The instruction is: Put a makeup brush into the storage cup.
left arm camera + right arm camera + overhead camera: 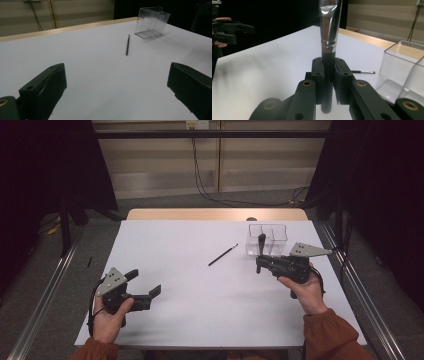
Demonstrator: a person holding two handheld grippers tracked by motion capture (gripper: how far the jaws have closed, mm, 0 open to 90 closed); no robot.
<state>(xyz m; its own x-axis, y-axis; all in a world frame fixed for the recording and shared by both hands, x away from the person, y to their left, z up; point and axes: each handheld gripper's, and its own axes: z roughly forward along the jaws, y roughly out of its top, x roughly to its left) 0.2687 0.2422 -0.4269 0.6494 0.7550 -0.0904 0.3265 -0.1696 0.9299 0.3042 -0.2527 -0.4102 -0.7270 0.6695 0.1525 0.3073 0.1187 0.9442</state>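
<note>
My right gripper is shut on the black handle of a thick brush, which stands upright just in front of a clear divided box. In the right gripper view the jaws clamp the handle below the brush's silver ferrule. A thin dark brush lies flat on the white table, left of the box. My left gripper hovers near the table's front left with its jaws wide apart and nothing between them. The thin brush and the box lie far ahead of it.
The white table has a wooden strip along its far edge. Metal rails run along both sides of the floor. The clear box stands close to the right of my right gripper, with the thin brush behind the jaws.
</note>
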